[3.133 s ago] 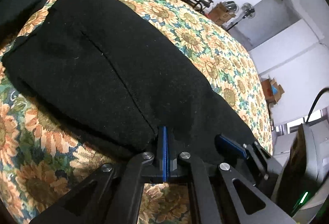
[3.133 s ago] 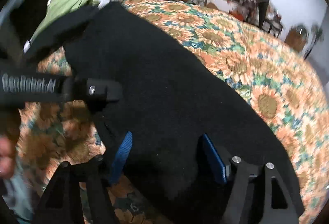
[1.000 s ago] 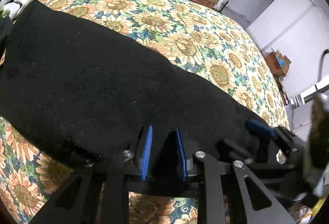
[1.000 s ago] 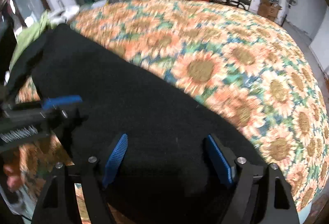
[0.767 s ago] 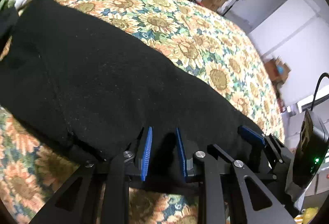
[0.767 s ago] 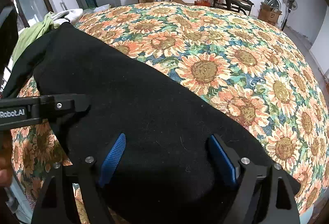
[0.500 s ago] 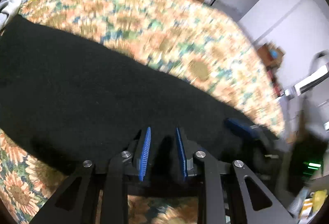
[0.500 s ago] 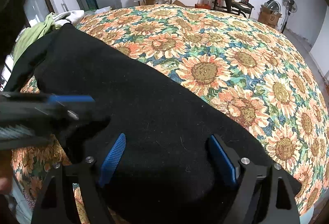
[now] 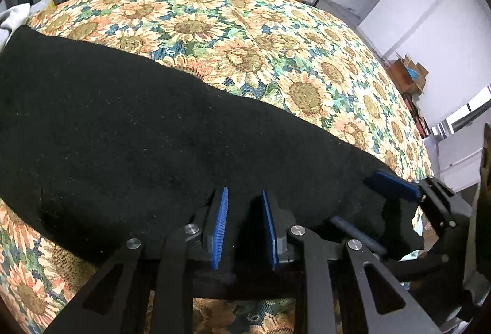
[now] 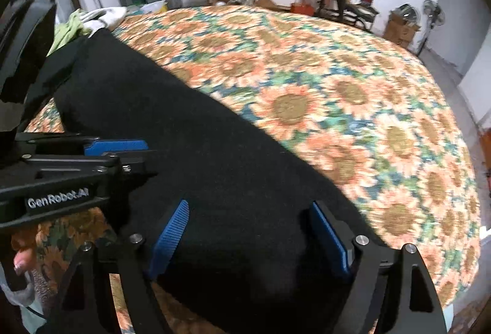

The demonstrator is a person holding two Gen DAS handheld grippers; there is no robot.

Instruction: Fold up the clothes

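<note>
Both grippers sit at the black garment's (image 9: pixel 129 131) near edge: my left gripper (image 9: pixel 244 223) pinches a fold to lift it, my right gripper (image 10: pixel 250 237) gapes wide, gripping nothing.

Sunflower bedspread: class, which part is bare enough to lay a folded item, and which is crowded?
Bare: the sunflower bedspread beyond the black garment's far edge. Crowded: the near strip with both grippers, and the far-left corner with piled clothes.
</note>
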